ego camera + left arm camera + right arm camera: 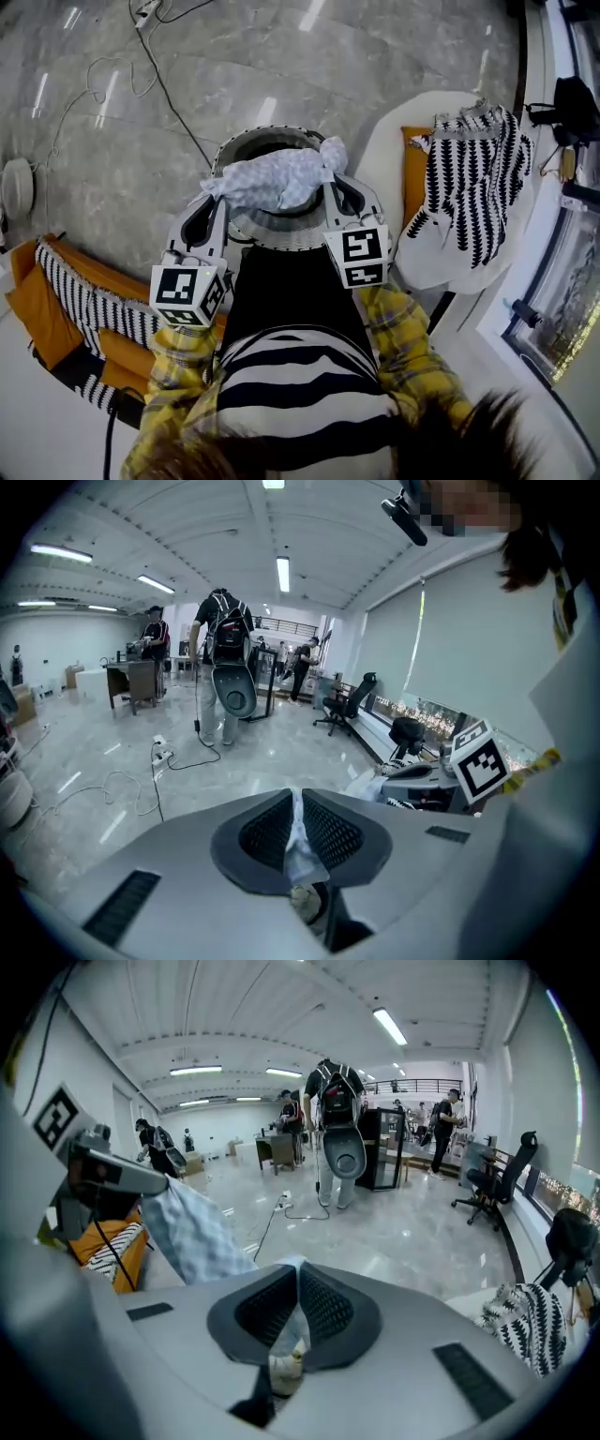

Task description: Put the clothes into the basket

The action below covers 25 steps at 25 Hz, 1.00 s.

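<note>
Above basket (246, 147): L claw (208, 191), R claw (330, 174) clenched on checked cloth (277, 178); striped garment (473, 159) on chair (389, 150).

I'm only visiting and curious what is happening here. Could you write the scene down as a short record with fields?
Held item: light patterned cloth, stretched between both grippers
Left gripper: shut on one end of the cloth
Right gripper: shut on the other end
Basket: round, under the cloth in the head view
Waiting: black-and-white garment draped on a white chair

L gripper (208, 190) clamped, R gripper (330, 174) clamped, both angled down
</note>
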Each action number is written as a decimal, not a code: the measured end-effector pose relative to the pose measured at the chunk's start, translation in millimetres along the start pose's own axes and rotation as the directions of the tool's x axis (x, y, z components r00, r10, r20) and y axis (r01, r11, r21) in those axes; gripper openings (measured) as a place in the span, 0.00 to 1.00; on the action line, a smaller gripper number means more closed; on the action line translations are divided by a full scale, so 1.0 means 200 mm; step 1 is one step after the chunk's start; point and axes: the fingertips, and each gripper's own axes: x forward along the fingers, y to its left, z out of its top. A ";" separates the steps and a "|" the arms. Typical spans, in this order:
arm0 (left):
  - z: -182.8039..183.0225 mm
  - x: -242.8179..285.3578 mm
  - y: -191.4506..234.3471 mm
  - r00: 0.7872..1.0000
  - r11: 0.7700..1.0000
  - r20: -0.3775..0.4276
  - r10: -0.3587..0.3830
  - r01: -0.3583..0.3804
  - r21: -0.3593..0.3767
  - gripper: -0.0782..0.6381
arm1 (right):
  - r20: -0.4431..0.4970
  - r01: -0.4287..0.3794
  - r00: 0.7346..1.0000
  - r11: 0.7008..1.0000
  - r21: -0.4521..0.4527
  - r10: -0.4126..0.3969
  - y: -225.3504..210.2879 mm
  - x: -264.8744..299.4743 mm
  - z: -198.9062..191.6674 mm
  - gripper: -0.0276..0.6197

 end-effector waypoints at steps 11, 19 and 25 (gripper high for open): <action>0.08 0.00 -0.01 0.998 0.998 0.025 -0.054 0.053 0.035 0.17 | 0.143 -0.196 0.970 0.980 -0.010 0.196 0.29 -0.27 0.45 0.09; 0.04 -0.06 -0.02 0.996 0.994 0.008 -0.085 0.084 0.075 0.17 | 0.138 -0.324 0.935 0.945 -0.038 0.326 0.52 -0.31 0.49 0.09; -0.16 -0.01 0.00 0.986 0.990 -0.139 -0.092 0.106 0.090 0.17 | -0.051 -0.307 0.951 0.950 -0.053 0.304 0.55 -0.19 0.24 0.10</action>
